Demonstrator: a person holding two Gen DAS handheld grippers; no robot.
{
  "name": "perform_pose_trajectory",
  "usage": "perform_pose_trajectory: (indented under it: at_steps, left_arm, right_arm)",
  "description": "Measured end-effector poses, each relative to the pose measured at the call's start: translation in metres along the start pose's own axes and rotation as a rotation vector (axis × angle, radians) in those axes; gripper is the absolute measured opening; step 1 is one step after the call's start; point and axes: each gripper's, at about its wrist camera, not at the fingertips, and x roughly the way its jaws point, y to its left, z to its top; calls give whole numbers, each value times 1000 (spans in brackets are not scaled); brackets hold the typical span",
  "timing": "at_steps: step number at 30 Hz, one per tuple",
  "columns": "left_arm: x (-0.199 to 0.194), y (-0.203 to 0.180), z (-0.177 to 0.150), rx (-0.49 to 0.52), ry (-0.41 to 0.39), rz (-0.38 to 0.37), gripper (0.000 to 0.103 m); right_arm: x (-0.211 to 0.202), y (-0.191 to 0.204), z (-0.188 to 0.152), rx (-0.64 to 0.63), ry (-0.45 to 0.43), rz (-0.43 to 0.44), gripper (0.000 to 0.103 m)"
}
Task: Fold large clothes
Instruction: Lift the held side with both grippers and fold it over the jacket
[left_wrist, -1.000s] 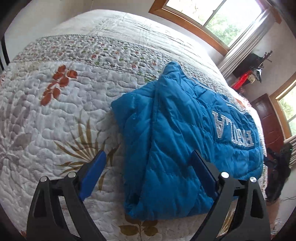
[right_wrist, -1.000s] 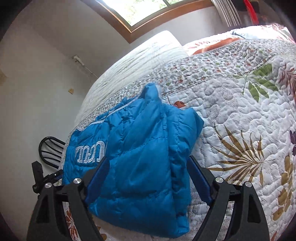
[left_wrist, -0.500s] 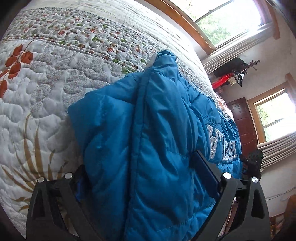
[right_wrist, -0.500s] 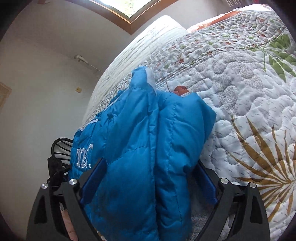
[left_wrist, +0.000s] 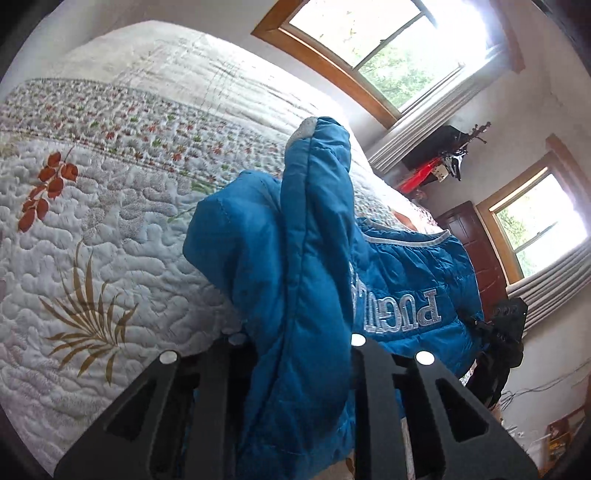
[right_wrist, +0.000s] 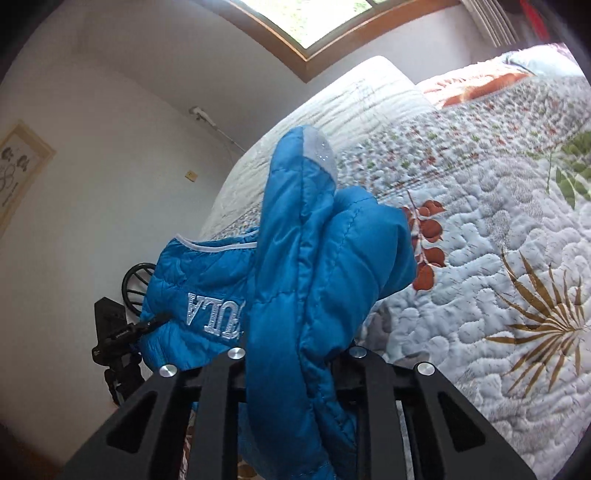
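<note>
Both grippers, left gripper (left_wrist: 295, 354) and right gripper (right_wrist: 295, 365), now clamped on jacket (left_wrist: 314, 258).

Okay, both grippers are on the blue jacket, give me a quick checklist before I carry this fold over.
1. Left gripper shut on jacket: ok, fabric fills the gap between its fingers.
2. Right gripper shut on jacket: ok, same.
3. Gripped edge lifted off the quilt: ok, it stands up in a ridge.
4. Rest of jacket on the bed: ok, the lettered panel lies flat.
5. Both grips level: cannot tell.
6. Sleeve tucked in: cannot tell.
</note>
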Motion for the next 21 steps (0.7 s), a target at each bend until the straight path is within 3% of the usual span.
perform_pose_trajectory:
  at_steps: [3,8,13,17,21]
  left_arm:
    - [-38,-24,-18,50,-30,-11,17]
    - [-124,-26,-65,90,-69,-32,17]
    - [-188,-27,-131,122,-96,-13,18]
    - [-200,-7,-179,133,-66,28,20]
    - [-167,34,-211,104,6,101,22]
  right_arm:
    - [-36,38,-18,-76,-32,11,20]
    - [-93,87,-67,-175,-66,36,19]
    - [-121,106,-122,-191,-51,64,19]
    - [-117,98,-164,-163,-6,57,19]
    - [-93,62,-201,-98,38,-14,20]
